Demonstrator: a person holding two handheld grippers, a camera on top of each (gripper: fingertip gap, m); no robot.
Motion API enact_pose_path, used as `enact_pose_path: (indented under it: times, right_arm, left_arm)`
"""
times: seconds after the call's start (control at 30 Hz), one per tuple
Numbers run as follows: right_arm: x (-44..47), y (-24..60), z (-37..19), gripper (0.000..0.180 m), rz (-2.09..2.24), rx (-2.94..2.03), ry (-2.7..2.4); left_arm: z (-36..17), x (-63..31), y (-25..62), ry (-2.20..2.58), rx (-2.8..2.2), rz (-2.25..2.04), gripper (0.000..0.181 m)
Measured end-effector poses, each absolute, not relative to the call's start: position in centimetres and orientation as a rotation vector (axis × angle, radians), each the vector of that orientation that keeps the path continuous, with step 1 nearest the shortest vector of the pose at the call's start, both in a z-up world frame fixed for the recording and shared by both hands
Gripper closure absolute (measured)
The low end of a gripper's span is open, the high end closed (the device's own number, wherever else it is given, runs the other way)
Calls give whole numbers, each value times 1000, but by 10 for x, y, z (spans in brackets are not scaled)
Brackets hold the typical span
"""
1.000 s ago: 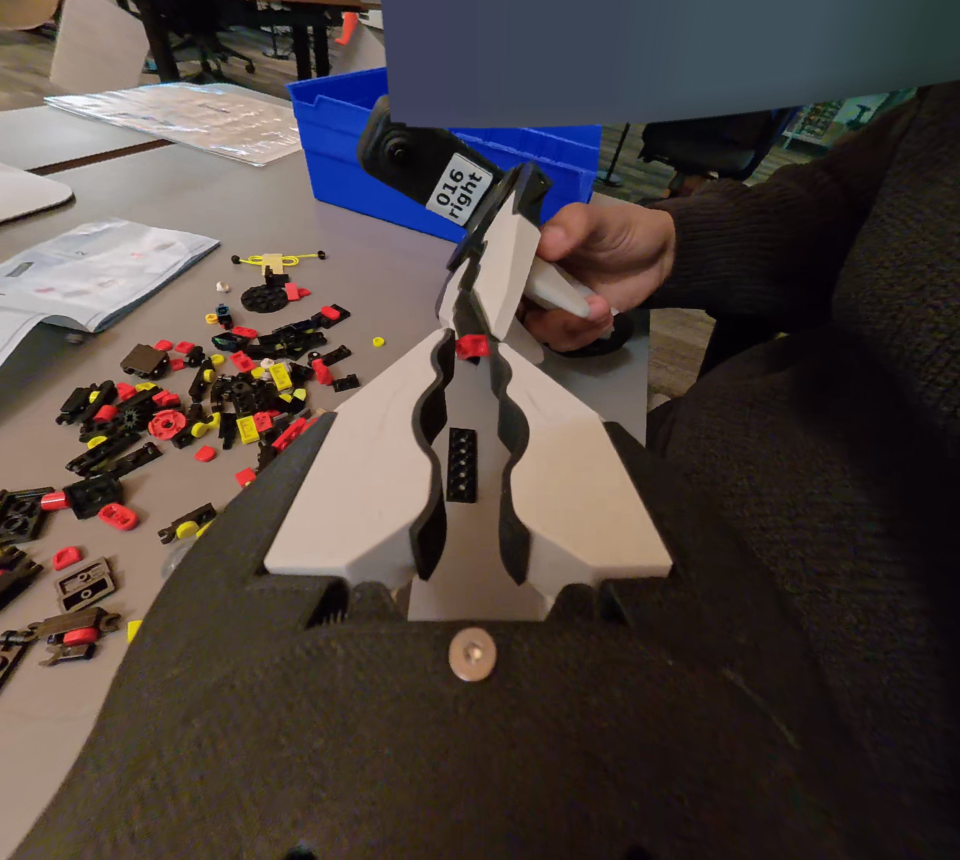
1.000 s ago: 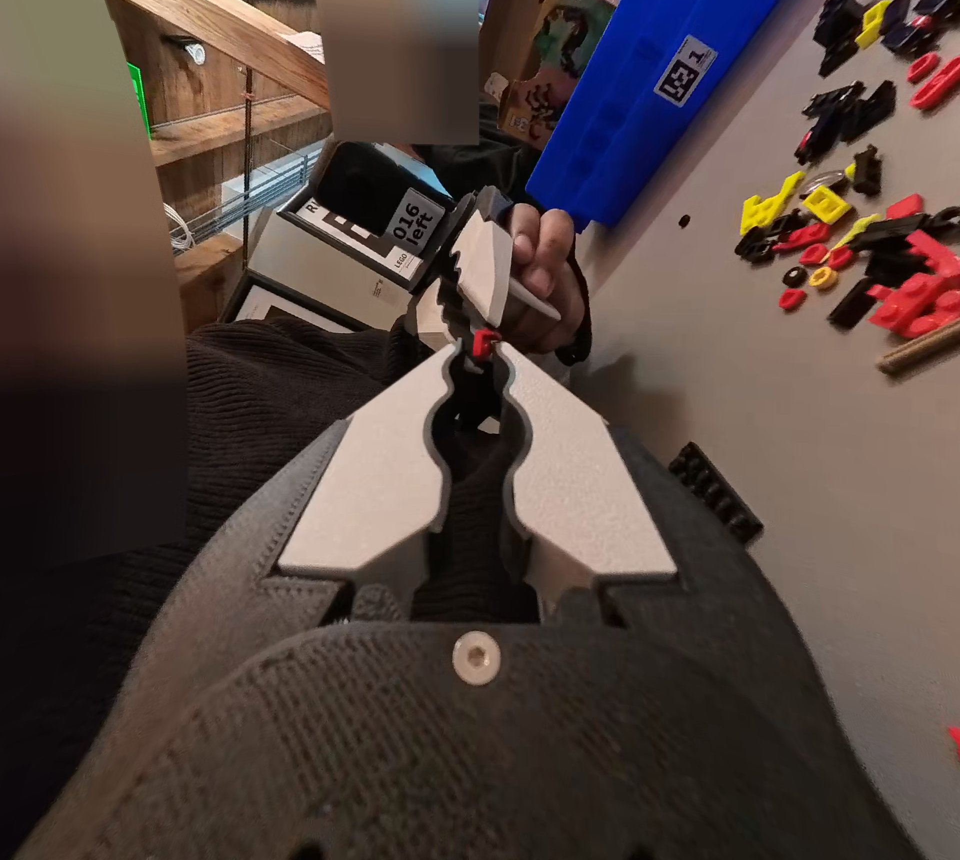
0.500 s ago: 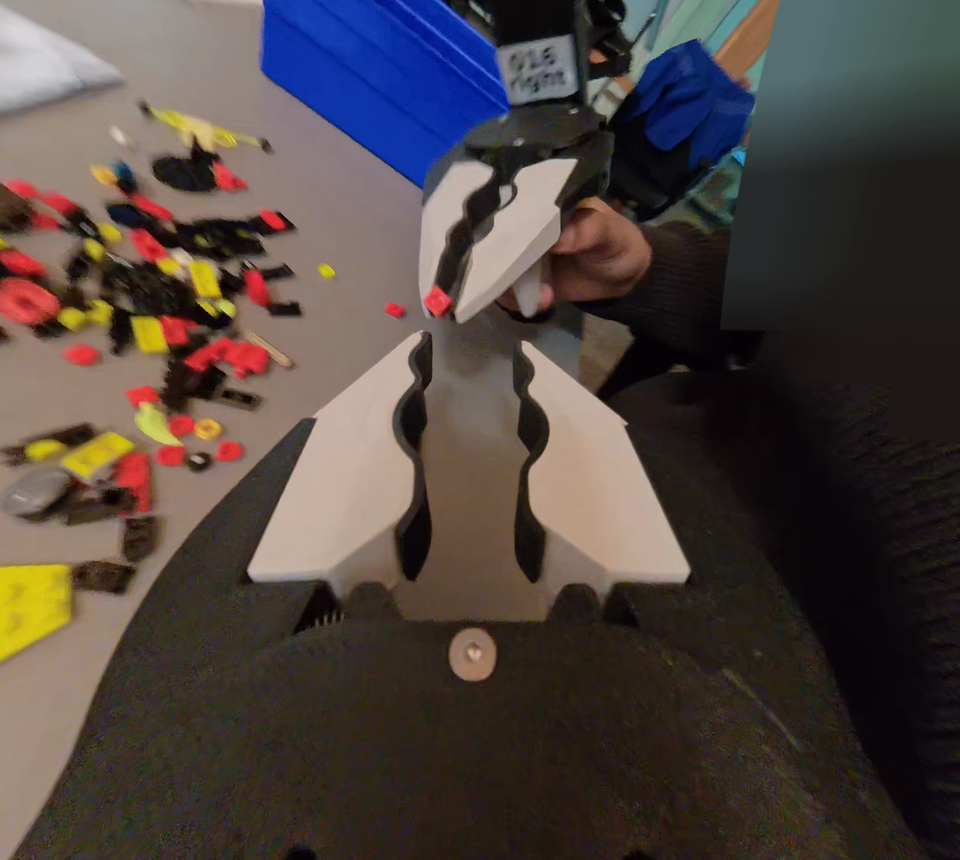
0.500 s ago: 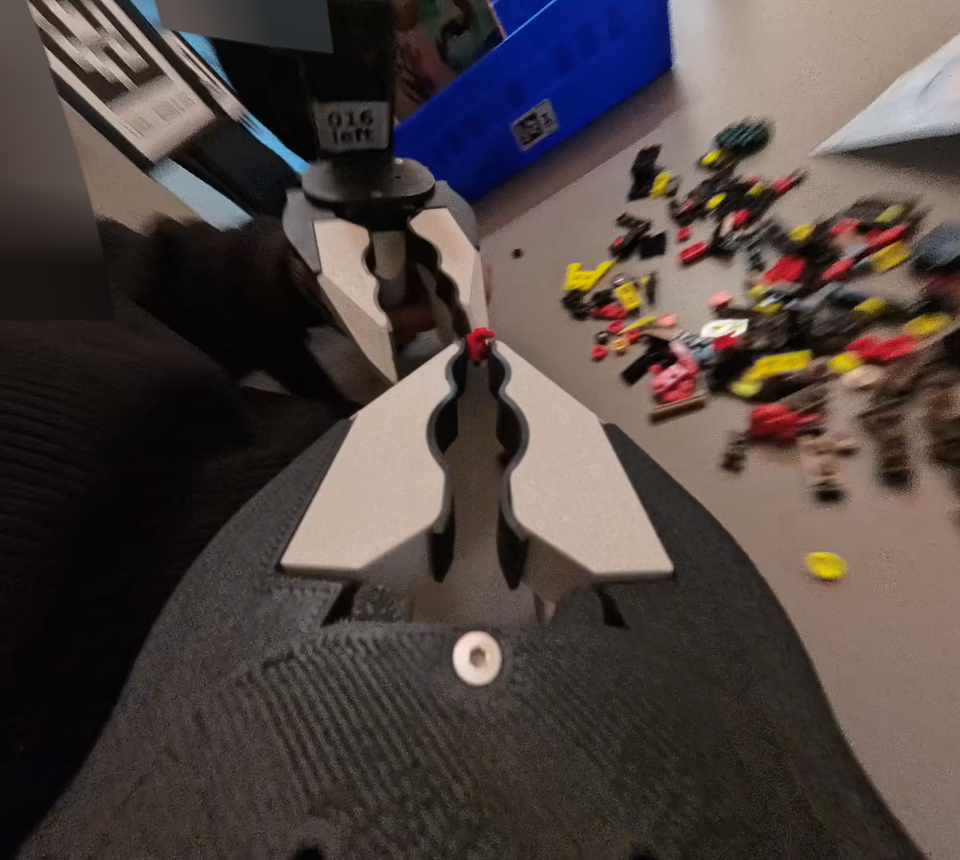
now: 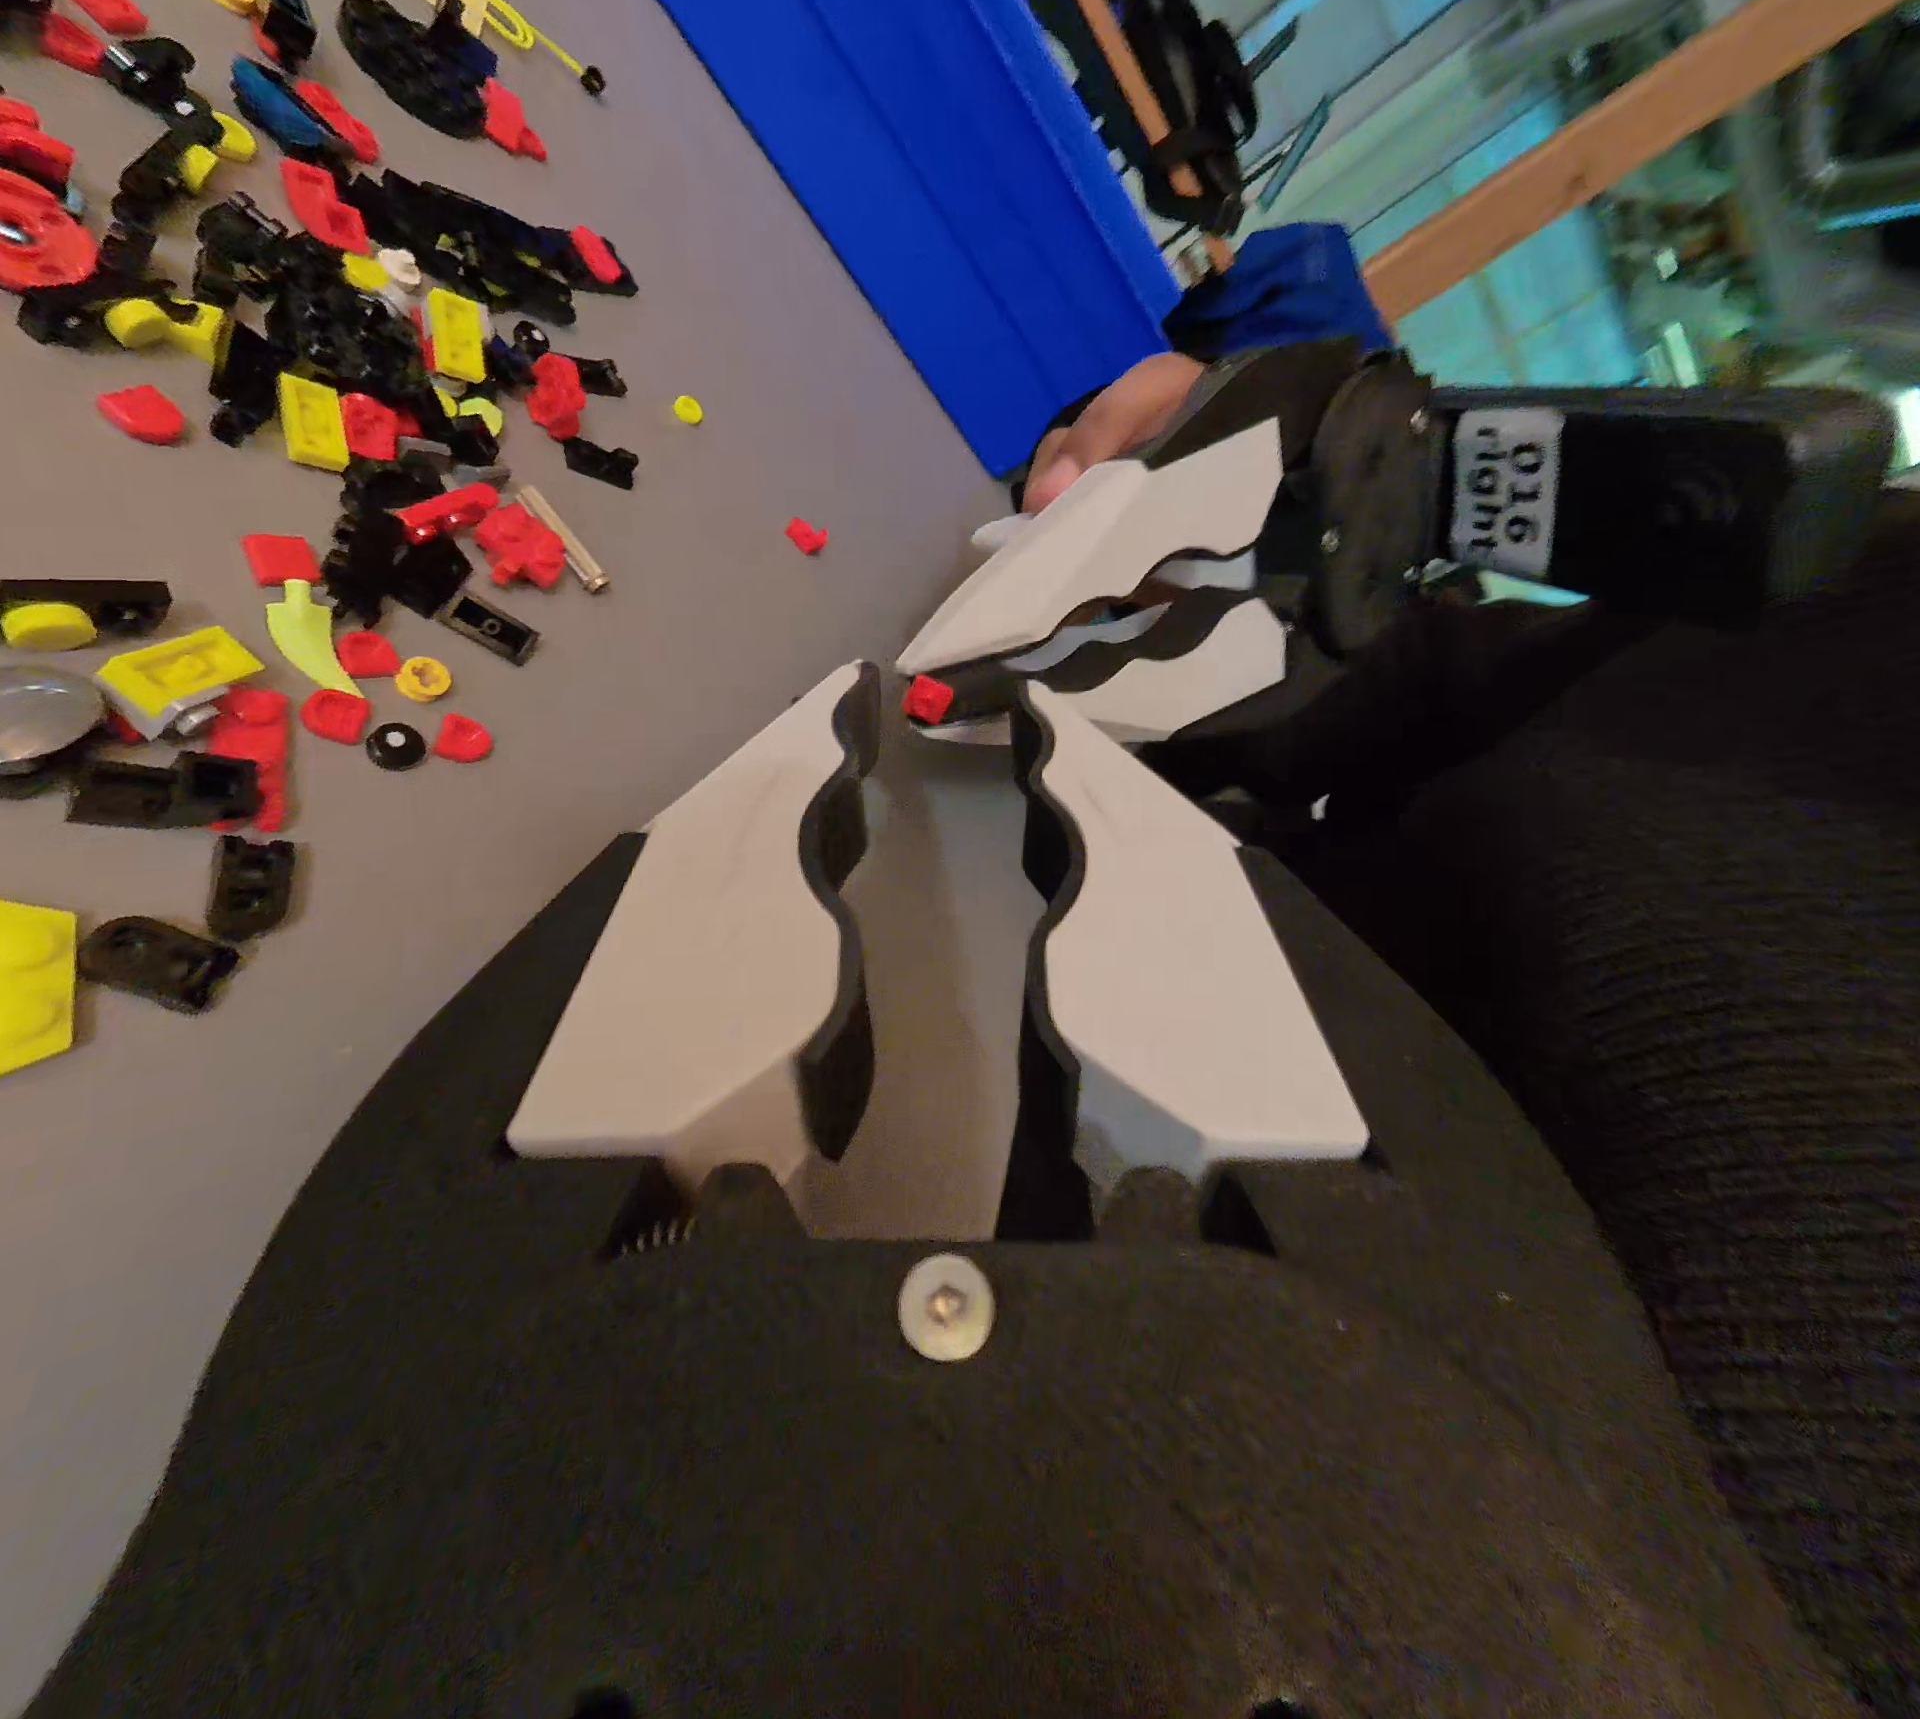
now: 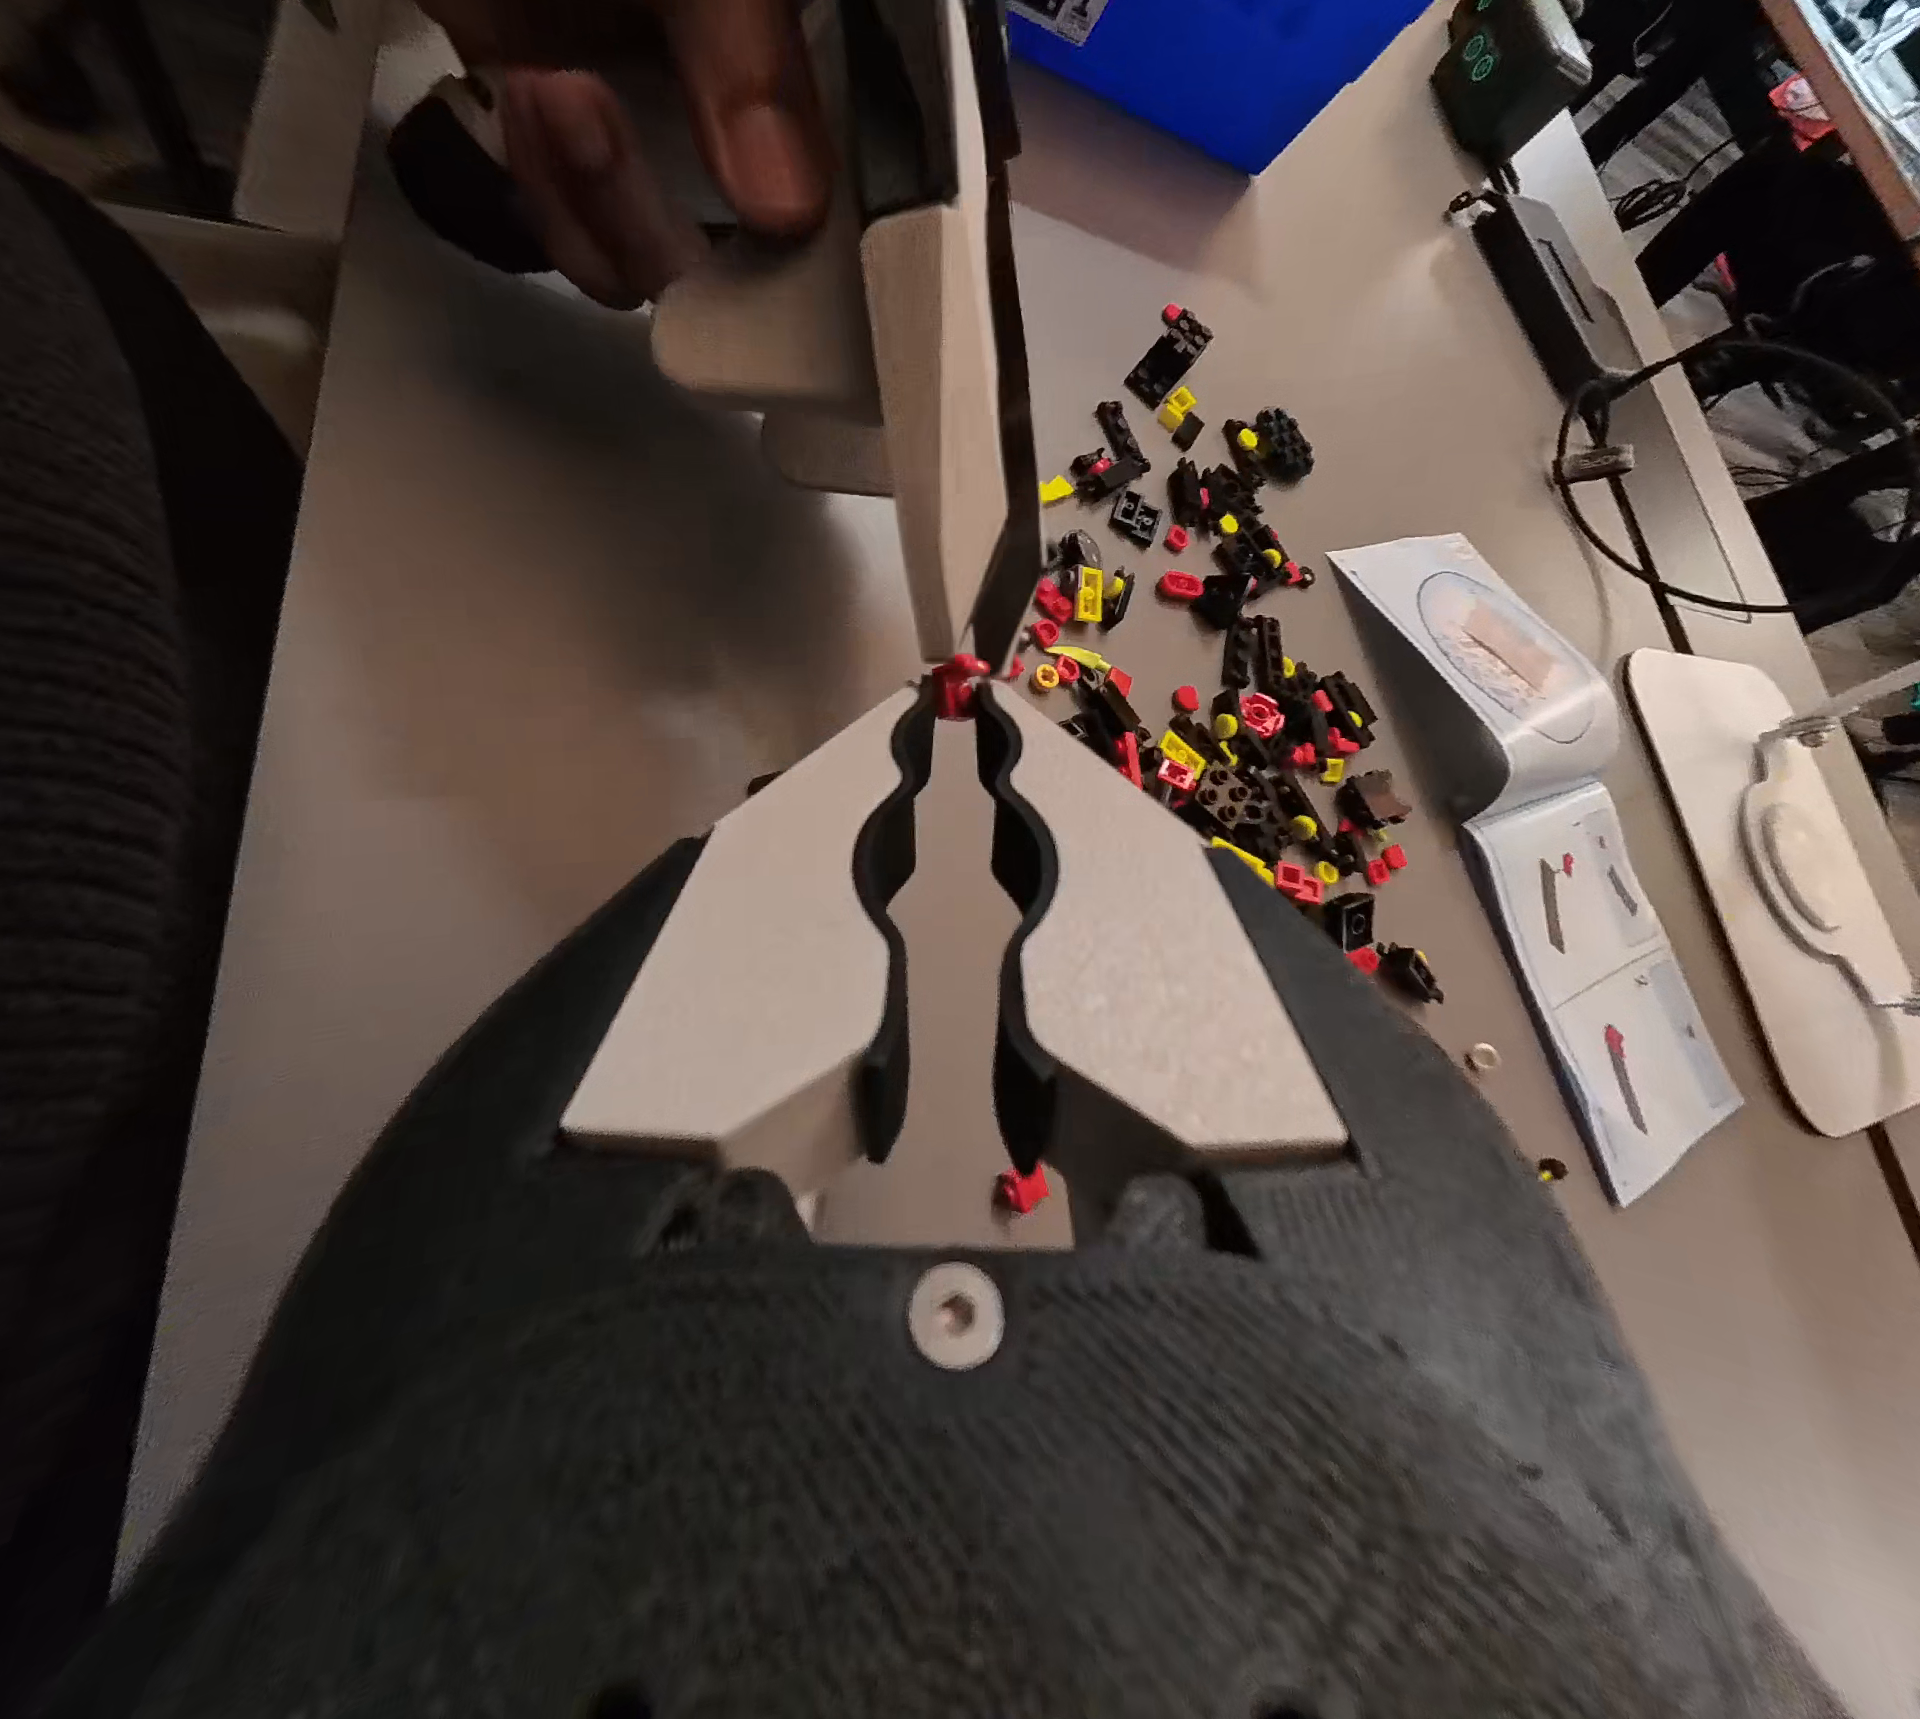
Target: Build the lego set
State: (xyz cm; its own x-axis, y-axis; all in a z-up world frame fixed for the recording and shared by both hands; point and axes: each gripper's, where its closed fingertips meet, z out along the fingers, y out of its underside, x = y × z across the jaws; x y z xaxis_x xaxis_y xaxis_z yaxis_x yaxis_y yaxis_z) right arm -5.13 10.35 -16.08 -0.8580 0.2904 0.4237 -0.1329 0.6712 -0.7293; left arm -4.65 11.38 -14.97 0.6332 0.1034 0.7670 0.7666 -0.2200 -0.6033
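Observation:
My right gripper (image 6: pixel 954 698) is shut on a small red lego piece (image 6: pixel 956 687) at its fingertips. In the left wrist view the right gripper (image 5: pixel 920 682) reaches in from the right, held by a hand, and carries the red piece (image 5: pixel 928 698) into the gap between my left gripper's (image 5: pixel 940 693) tips. The left gripper is open, and its fingers stand apart on either side of the piece. In the right wrist view the left gripper (image 6: pixel 966 630) comes down from above, seen edge-on, with its tips right at the red piece.
A pile of loose red, black and yellow pieces (image 5: pixel 343 339) (image 6: pixel 1226 713) lies on the grey table (image 5: pixel 727 319). A blue bin (image 5: pixel 883 111) (image 6: pixel 1226 7) stands behind it. An open instruction booklet (image 6: pixel 1558 838) lies to the right. One loose red piece (image 5: pixel 805 535) lies apart. Left and right tips are no more than a few centimetres apart.
Both grippers have swung round over the table. The right gripper kept hold of the red piece and brought it from above the left gripper's tips to between them.

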Motion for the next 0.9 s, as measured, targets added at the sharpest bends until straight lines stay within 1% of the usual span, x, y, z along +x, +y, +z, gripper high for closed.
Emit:
enact_pose_path:
  times: [0.07,0.13,0.17,0.5,0.53,0.63,0.7,0.9]
  right_arm:
    - [-51,103,-160,174,1099,-119,-2370]
    - [-50,104,-160,174,1104,-116,-2375]
    - [-49,104,-161,174,1103,-110,-2378]
    - [-40,102,-166,174,1112,-62,-2428]
    - [-40,103,-166,172,1120,-71,-2430]
    - [-44,110,-170,154,1109,-123,-2461]
    - [-44,119,-181,145,1082,-173,-2539]
    - [-39,139,-215,144,1020,-364,-2753]
  left_arm:
    - [-154,-46,114,-703,-1749,-674,163]
    - [-155,-45,114,-693,-1760,-660,174]
    - [-155,-45,114,-692,-1762,-663,175]
    - [-161,-36,113,-601,-1849,-617,176]
    - [-161,-36,113,-595,-1850,-612,176]
    - [-163,-39,112,-593,-1866,-583,176]
    - [-168,-41,109,-584,-1905,-537,176]
    - [-195,-35,105,-479,-2117,-367,176]
